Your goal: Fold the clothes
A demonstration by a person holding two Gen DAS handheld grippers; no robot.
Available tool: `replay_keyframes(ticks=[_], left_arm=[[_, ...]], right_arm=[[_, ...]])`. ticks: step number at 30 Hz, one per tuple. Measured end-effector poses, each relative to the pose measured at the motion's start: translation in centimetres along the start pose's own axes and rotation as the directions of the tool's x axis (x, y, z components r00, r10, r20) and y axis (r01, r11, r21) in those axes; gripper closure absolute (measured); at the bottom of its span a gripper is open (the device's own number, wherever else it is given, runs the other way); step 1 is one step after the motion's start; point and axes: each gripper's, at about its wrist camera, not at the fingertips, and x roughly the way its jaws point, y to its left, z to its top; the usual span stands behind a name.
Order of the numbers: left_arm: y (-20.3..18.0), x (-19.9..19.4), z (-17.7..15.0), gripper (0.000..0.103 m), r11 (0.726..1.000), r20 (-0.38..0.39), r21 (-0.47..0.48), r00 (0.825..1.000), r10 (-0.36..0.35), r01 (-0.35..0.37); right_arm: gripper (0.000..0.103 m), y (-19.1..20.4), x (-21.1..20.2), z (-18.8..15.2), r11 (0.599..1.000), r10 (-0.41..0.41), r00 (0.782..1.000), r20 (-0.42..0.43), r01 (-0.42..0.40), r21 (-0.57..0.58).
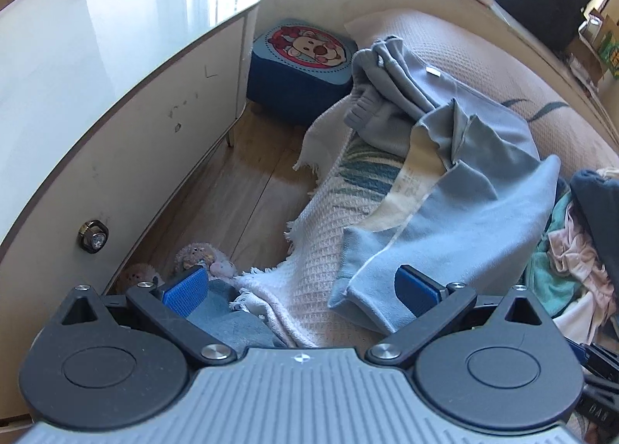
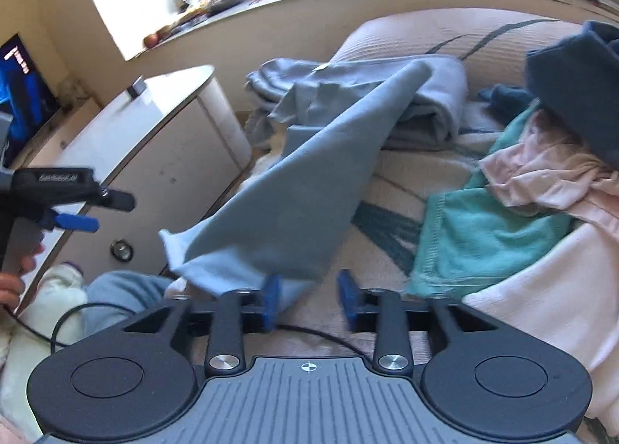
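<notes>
Your right-wrist picture is smeared with motion blur, so the blue pads (image 2: pixel 272 299) of your right gripper (image 2: pixel 309 299) and the near hem of the pale blue cotton garment (image 2: pixel 305 169) are hard to read. As far as the blur lets you judge, those jaws stand partly apart with nothing pressed between them; the garment's hem hangs just at the left pad. Your left gripper (image 1: pixel 300 289) has its jaws wide, and the same pale blue garment (image 1: pixel 456 188) lies on the cream waffle-weave sofa cover (image 1: pixel 309 262), its lower edge beside the right pad, not gripped. The heap of teal, pink and navy clothes (image 2: pixel 518 188) is cut off at the right edge.
</notes>
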Motion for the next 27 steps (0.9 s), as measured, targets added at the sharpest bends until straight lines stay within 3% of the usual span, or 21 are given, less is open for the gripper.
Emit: replay_keyframes(ticks=[5, 9, 12, 13, 18, 25, 27], left_arm=[[-0.5, 0.5, -0.3, 0.0, 1.0, -0.01, 0.02, 1.0, 0.023, -0.023], [-1.3, 1.0, -0.5, 0.0, 0.999, -0.019, 0.042, 1.0, 0.015, -0.014], [-2.8, 1.2, -0.7, 0.0, 0.994, -0.013, 0.104, 1.0, -0.011, 0.013], [-3.4, 1.3, -0.8, 0.0, 0.991, -0.01, 0.131, 1.0, -0.008, 0.01], [-5.5, 1.9, -1.2, 0.002, 0.972, 0.006, 0.232, 1.0, 0.025, -0.026], [-4.7, 2.6, -1.0, 0.001, 0.981, -0.028, 0.196, 1.0, 0.012, -0.006], [-4.3, 2.5, -0.9, 0.001, 0.983, -0.026, 0.182, 1.0, 0.004, 0.001]], right_arm=[[0.054, 2.5, 1.8, -0.4, 0.993, 0.053, 0.996, -0.067, -0.059, -0.102], [0.055, 3.7, 3.6, -0.9, 0.986, 0.001, 0.995, -0.095, -0.016, -0.163], [0.092, 4.0, 4.4, -1.0, 0.981, -0.037, 0.995, -0.096, 0.018, -0.193], [0.094, 4.0, 4.3, -1.0, 0.979, -0.047, 0.994, -0.1, 0.026, -0.201], [0.096, 4.0, 1.9, -0.8, 0.963, -0.081, 0.987, -0.137, 0.042, -0.266], [0.093, 3.2, 3.8, -2.0, 0.965, -0.09, 0.963, -0.253, 0.022, -0.26], [0.093, 3.2, 3.1, -1.2, 0.959, -0.102, 0.966, -0.239, 0.031, -0.283]])
